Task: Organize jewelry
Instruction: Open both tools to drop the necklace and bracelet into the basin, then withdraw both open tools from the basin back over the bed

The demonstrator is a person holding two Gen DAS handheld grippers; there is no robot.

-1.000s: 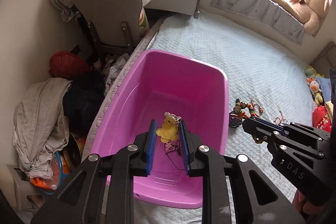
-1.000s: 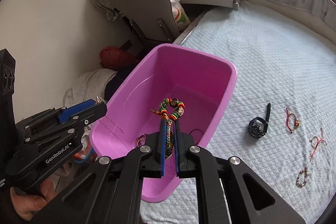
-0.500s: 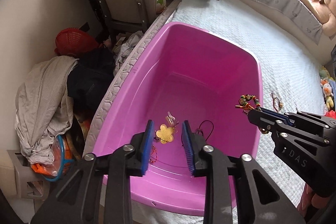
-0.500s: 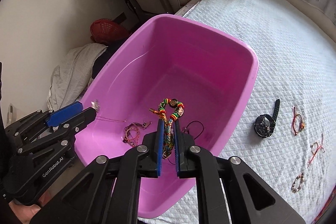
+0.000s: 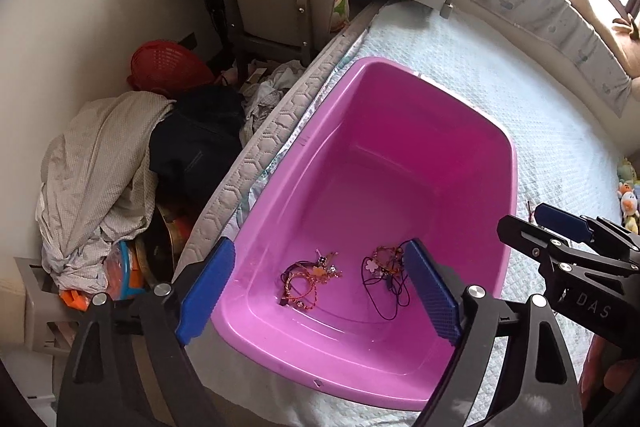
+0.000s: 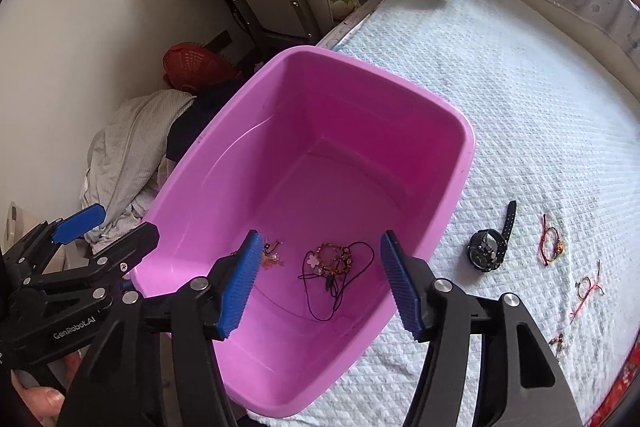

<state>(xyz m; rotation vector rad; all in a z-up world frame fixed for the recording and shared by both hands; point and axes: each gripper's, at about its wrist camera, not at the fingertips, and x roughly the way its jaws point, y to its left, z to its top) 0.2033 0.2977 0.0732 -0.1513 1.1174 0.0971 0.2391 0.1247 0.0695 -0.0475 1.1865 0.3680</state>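
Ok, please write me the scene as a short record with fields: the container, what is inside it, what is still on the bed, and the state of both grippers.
container: pink plastic tub, standing on the quilted bed cover
inside tub: two small heaps of bracelets and cords, one nearer the left wall, one to its right
still on bed: black wristwatch; red cord bracelets beside it
left gripper: jaws opening, nothing between them
right gripper: jaws opening, nothing between them

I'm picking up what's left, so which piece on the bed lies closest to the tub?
The black watch. It lies just beside the pink tub; the red string bracelets lie farther out.
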